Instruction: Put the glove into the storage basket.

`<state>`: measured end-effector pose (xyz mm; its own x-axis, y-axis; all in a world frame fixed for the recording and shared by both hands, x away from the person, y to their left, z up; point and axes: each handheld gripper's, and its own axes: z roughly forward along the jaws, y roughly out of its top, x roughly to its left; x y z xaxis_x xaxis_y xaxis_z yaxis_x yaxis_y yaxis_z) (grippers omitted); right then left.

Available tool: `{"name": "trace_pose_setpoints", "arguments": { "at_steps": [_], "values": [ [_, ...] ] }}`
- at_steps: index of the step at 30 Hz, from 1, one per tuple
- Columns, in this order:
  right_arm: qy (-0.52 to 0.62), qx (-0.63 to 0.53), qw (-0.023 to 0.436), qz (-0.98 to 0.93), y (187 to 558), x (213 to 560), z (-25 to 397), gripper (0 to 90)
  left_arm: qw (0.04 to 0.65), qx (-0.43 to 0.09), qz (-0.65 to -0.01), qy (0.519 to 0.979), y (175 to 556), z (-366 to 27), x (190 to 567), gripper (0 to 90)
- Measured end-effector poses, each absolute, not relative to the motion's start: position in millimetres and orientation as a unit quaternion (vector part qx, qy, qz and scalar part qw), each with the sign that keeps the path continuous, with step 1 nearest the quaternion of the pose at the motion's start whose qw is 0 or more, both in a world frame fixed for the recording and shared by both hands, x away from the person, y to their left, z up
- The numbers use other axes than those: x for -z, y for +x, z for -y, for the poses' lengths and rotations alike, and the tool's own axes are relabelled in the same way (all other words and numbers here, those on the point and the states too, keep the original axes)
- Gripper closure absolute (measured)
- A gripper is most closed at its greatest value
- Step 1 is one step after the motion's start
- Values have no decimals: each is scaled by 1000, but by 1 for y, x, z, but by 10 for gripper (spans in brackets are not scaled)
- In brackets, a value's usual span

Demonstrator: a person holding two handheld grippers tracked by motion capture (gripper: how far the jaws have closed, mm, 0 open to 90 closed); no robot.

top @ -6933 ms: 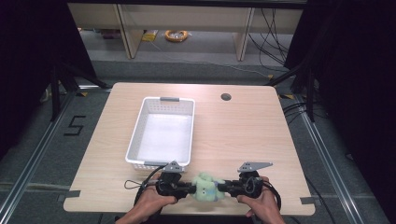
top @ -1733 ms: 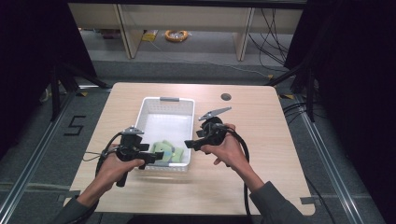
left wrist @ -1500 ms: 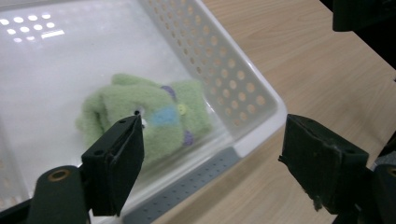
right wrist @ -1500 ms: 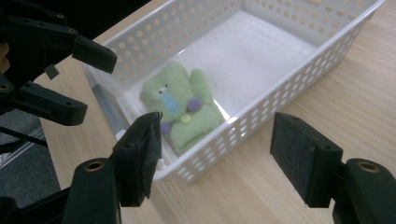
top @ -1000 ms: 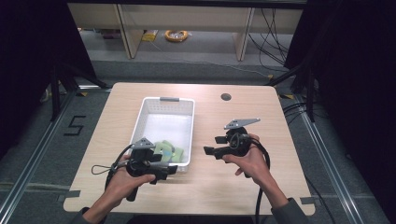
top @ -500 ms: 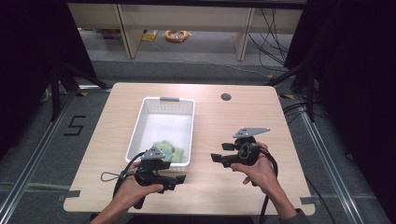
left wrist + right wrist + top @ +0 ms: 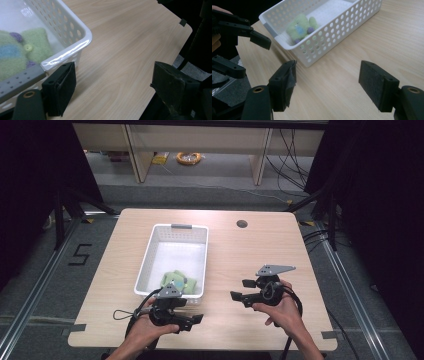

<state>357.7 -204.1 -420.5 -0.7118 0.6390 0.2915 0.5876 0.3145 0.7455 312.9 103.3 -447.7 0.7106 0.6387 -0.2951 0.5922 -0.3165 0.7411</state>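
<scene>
**High view: toy is in the basket, both tongs empty — watch the basket corner**

High view has the green felt toy (image 7: 176, 281) lying at the near end of the white perforated basket (image 7: 150, 251), resting on the basket floor, well below the rim. My left gripper (image 7: 197, 319) sits just in front of that near wall, jaws spread wide with nothing between them. My right gripper (image 7: 239, 290) hangs over bare tabletop (image 7: 250, 250) off to the basket's right, jaws likewise parted and empty.

I judge the placing done, so the risks lie in how I clear out. In the left gripper view one pad (image 7: 61, 87) stands right beside the basket's near corner, close enough that I cannot tell whether it touches. A careless swing of that hand could nudge or drag the light plastic basket across the smooth wood, or tip its near edge.

The cable looping on the table near my left hand could also catch the basket's corner as I move.

The toy looks soft and settled; I doubt it rolls out unless the basket is jolted hard. My right hand is well apart from everything, so little danger there.
</scene>
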Motion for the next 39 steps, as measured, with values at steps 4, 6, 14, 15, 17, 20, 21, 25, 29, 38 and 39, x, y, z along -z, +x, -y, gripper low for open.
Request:
{"name": "trace_pose_setpoints", "arguments": {
  "at_steps": [4, 6, 14, 15, 17, 20, 21, 25, 29, 38, 39],
  "values": [
    [378, -449, 26, -809, 353, 427, 210, 310, 446, -23, -377, 811, 310, -102, 452, 188],
    [387, -448, 21, -805, 351, 429, 212, 307, 447, -24, -380, 810, 307, -102, 455, 186],
    [389, -449, 23, -804, 342, 441, 222, 292, 449, -17, -379, 809, 300, -104, 469, 180],
    [382, -449, 27, -807, 341, 442, 223, 287, 449, -20, -379, 809, 298, -105, 471, 179],
    [387, -449, 26, -805, 337, 445, 224, 278, 448, -25, -380, 809, 296, -105, 472, 178],
    [382, -454, 28, -804, 334, 450, 228, 267, 451, -21, -380, 807, 293, -107, 475, 177],
    [388, -445, 31, -806, 331, 450, 229, 263, 449, -22, -381, 808, 292, -107, 476, 176],
    [392, -441, 21, -807, 325, 458, 231, 255, 447, -17, -380, 809, 287, -109, 481, 171],
    [391, -440, 24, -808, 319, 468, 235, 242, 449, -14, -382, 807, 283, -114, 485, 167],
    [384, -451, 22, -805, 305, 479, 238, 189, 451, -18, -379, 808, 278, -122, 492, 163],
    [381, -457, 18, -803, 303, 480, 238, 188, 448, -19, -379, 810, 278, -124, 493, 162]
  ]
}}
